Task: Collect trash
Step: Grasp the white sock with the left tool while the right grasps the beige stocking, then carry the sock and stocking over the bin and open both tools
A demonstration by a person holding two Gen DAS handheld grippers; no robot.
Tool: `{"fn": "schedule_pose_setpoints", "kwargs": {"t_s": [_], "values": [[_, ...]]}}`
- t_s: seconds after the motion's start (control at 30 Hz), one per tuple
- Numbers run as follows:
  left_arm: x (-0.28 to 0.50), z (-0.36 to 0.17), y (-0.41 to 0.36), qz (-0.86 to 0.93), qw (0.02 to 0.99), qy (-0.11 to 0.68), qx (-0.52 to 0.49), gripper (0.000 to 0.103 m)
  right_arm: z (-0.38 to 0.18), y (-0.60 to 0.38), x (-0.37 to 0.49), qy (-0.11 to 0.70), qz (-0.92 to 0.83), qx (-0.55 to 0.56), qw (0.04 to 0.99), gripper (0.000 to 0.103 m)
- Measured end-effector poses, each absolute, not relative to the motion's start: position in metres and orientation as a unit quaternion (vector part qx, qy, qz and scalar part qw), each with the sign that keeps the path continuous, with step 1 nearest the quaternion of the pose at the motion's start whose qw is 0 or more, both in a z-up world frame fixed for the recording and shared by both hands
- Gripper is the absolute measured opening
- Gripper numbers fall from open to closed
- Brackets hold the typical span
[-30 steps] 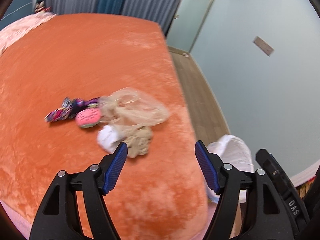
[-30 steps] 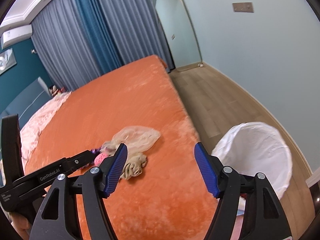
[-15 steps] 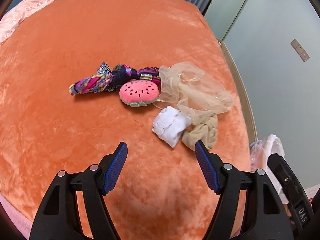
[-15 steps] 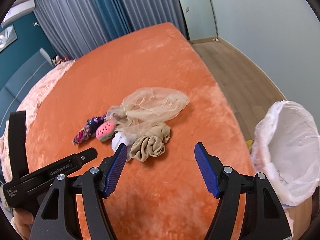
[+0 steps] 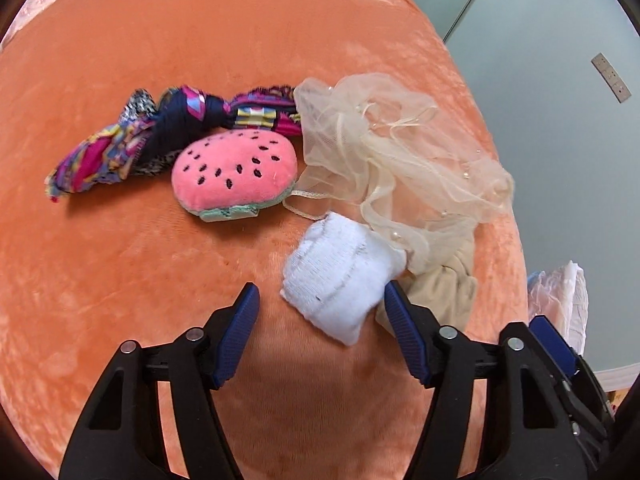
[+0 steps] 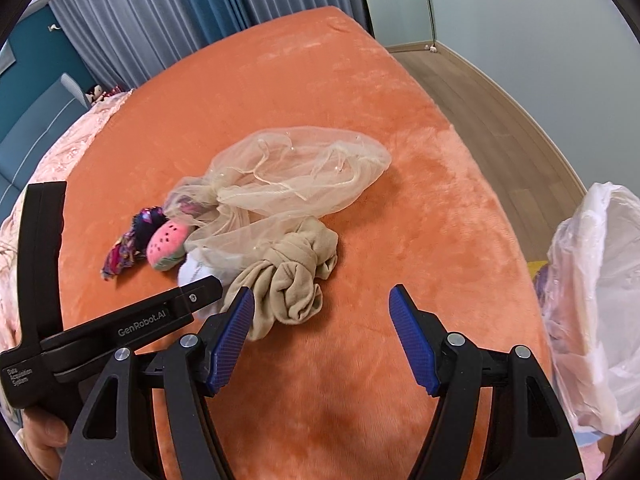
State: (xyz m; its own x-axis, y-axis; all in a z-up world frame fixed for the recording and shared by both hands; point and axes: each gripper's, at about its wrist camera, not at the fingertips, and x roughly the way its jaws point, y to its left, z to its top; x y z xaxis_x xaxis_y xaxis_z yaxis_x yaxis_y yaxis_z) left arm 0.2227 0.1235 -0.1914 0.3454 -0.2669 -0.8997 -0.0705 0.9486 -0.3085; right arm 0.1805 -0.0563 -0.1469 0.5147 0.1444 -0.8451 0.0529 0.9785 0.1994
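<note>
Both claws descended; white sock (image 5: pixel 340 280) between left claw (image 5: pixel 320 320).

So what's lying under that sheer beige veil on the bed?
The sheer beige veil drapes over part of the white sock, the knotted tan stocking and the patterned scarf's end; anything else beneath is hidden.

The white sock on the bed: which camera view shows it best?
The left wrist view. There the white sock lies whole and near, just ahead of the open left gripper, its ribbed knit plain to see. In the right wrist view only a small part shows, hidden behind the left gripper's body and the beige veil.
</note>
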Motion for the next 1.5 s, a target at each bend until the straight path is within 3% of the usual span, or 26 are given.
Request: {"fn": "schedule_pose_setpoints", "kwargs": {"t_s": [0.17, 0.27, 0.33, 0.5, 1.0, 1.5], "values": [[0.230, -0.204, 0.128, -0.074, 0.790, 0.581, -0.182, 0.050, -0.167, -0.049, 0.198, 0.506, 0.031, 0.096, 0.857, 0.066], [0.232, -0.207, 0.131, -0.081, 0.785, 0.582, -0.198, 0.042, -0.180, -0.047, 0.206, 0.517, 0.038, 0.109, 0.848, 0.050], [0.232, -0.206, 0.130, -0.082, 0.786, 0.580, -0.197, 0.038, -0.189, -0.047, 0.209, 0.529, 0.055, 0.134, 0.836, 0.030], [0.226, -0.200, 0.134, -0.084, 0.789, 0.577, -0.193, 0.030, -0.186, -0.042, 0.205, 0.526, 0.075, 0.145, 0.835, 0.019], [0.172, -0.110, 0.117, -0.084, 0.834, 0.516, -0.179, 0.030, -0.069, -0.082, 0.138, 0.413, 0.077, 0.167, 0.892, 0.018], [0.112, 0.025, 0.000, -0.200, 0.881, 0.416, -0.103, 0.030, 0.051, -0.183, 0.057, 0.271, 0.027, 0.204, 0.940, 0.018]]}}
